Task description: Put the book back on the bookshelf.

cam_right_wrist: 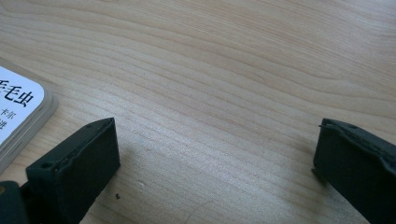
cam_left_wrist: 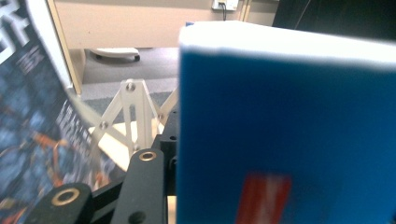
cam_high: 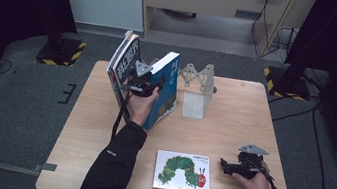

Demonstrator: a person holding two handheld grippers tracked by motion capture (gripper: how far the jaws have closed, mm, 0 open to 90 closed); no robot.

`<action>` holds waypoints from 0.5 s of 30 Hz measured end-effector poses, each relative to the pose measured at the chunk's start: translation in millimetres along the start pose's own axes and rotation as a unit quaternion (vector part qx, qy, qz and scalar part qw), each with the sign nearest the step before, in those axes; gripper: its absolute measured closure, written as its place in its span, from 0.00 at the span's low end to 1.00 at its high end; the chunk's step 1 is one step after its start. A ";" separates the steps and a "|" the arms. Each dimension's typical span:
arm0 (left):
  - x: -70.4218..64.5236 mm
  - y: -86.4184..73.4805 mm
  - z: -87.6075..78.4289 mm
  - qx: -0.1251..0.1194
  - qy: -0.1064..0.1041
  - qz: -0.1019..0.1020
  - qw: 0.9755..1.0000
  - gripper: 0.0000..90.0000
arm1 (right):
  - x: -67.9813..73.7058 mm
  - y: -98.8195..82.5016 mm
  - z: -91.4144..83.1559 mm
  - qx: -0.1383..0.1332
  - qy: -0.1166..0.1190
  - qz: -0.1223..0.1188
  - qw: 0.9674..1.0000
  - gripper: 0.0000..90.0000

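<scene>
My left gripper [cam_high: 144, 82] is raised over the back left of the table and shut on a thick blue book [cam_high: 164, 91], which it holds upright and tilted. In the left gripper view the blue book [cam_left_wrist: 285, 135] stands close against one black finger [cam_left_wrist: 142, 186]; the other finger is hidden behind it. A dark magazine [cam_high: 123, 62] with large white characters leans just left of it, and its cover [cam_left_wrist: 32, 130] is close by. My right gripper [cam_high: 224, 166] rests low near the front right, open, with bare wood between its fingertips [cam_right_wrist: 217, 154].
A white folding book rack [cam_high: 197, 86] stands at the back middle of the wooden table [cam_high: 234, 114], its struts [cam_left_wrist: 133, 112] just beyond the left gripper. A flat caterpillar picture book [cam_high: 182, 172] lies near the front edge, its corner [cam_right_wrist: 14, 107] left of the right gripper.
</scene>
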State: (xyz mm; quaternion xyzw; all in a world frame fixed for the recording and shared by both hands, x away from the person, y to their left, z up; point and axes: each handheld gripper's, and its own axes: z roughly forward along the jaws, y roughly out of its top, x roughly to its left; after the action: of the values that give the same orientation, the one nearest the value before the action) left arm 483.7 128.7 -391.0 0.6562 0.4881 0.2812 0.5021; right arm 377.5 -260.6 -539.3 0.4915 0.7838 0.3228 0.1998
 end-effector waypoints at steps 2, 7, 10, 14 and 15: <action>0.6 -4.9 -5.6 0.003 0.000 0.001 1.000 0.66 | 1.1 -0.1 0.1 -0.001 -0.001 0.003 1.000 0.00; 0.3 -14.3 -15.5 -0.005 0.000 0.012 1.000 0.66 | 1.4 0.0 0.1 -0.001 -0.001 0.003 1.000 0.00; 0.1 -17.1 -19.7 -0.008 -0.003 0.010 1.000 0.66 | 1.4 0.0 0.1 0.000 -0.001 0.003 1.000 0.00; -3.2 -22.4 -23.9 -0.015 -0.003 0.016 1.000 0.65 | 1.4 0.0 0.1 0.000 -0.001 0.003 1.000 0.00; -3.5 -23.2 -25.1 -0.017 -0.004 0.017 1.000 0.65 | 1.4 -0.1 0.1 0.000 -0.001 0.003 1.000 0.00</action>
State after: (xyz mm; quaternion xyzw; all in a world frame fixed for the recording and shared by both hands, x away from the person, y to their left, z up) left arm 452.6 135.6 -403.7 0.6569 0.4702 0.2955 0.5100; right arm 377.0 -259.3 -539.4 0.4942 0.7819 0.3231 0.2001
